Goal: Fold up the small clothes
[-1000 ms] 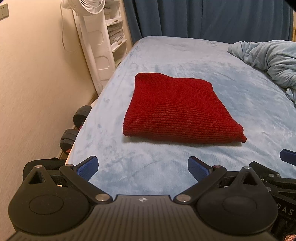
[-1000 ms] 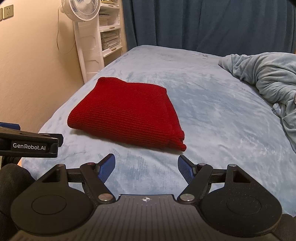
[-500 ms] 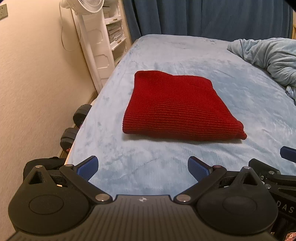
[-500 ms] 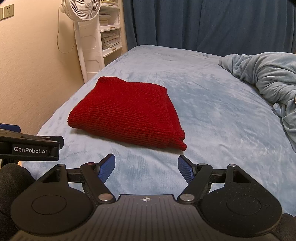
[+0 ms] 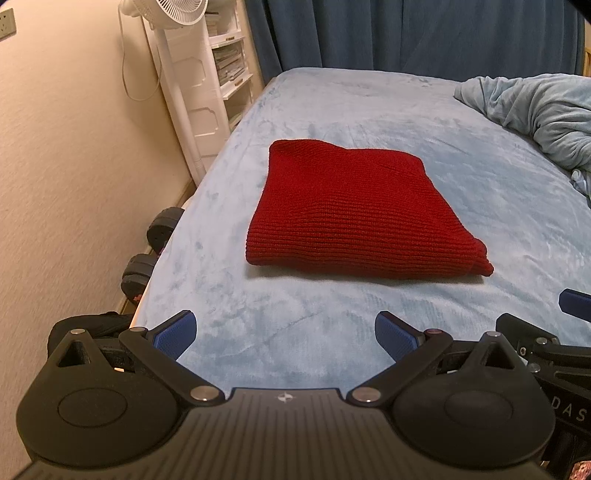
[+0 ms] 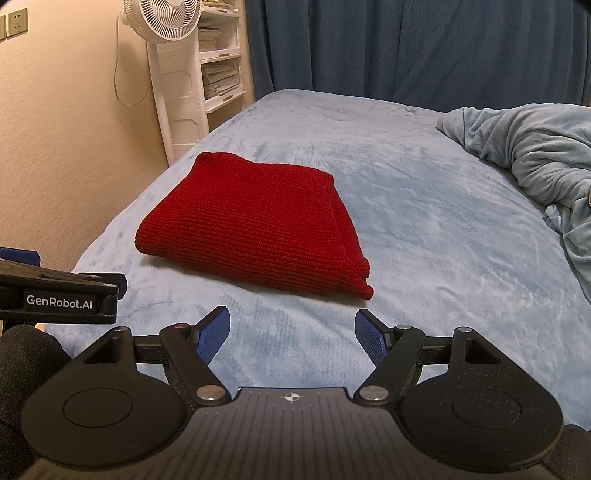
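A bed [image 5: 369,110] under a pale blue plush cover fills the room beside a cream wall. Nothing has shifted over the last second: the red sweater [image 5: 354,218], a thick ribbed knit, lies folded square mid-bed, so folding looks finished. The left gripper [image 5: 284,334] and right gripper [image 6: 291,336] hover short of it, jaws apart, empty.

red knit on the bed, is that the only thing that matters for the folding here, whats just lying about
Belongs to the job:
- red knit garment, folded flat on the bed
- left gripper, open, empty
- right gripper, open, empty

Just lying about:
- crumpled blue blanket
- white fan
- shelf unit
- dumbbells
- curtain
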{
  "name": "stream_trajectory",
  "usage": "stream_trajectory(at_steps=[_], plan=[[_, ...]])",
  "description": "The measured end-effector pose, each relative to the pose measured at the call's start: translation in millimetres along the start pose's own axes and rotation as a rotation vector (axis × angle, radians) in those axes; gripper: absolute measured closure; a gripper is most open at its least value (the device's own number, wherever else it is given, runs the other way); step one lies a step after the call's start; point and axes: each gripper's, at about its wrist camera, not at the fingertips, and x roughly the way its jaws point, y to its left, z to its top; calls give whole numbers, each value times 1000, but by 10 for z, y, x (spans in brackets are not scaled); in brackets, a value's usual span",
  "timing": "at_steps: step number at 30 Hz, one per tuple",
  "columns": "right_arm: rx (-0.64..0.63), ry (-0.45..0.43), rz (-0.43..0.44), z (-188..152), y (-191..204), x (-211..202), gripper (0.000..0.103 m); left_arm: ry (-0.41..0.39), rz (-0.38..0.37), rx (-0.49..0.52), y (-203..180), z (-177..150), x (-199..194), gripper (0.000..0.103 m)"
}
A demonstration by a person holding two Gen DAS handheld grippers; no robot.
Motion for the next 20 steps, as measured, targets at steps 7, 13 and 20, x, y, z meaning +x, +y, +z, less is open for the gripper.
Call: stream_trajectory(at_steps=[7, 13, 20], plan=[[1, 0, 0, 2, 5, 0, 27, -1, -1, 3, -1, -14, -1, 0], [1, 0, 0, 1, 6, 1, 27, 1, -1, 2, -5, -14, 0, 0], [1, 3, 22, -16, 21, -6, 27, 8, -8, 0, -18, -51, -2, 0]])
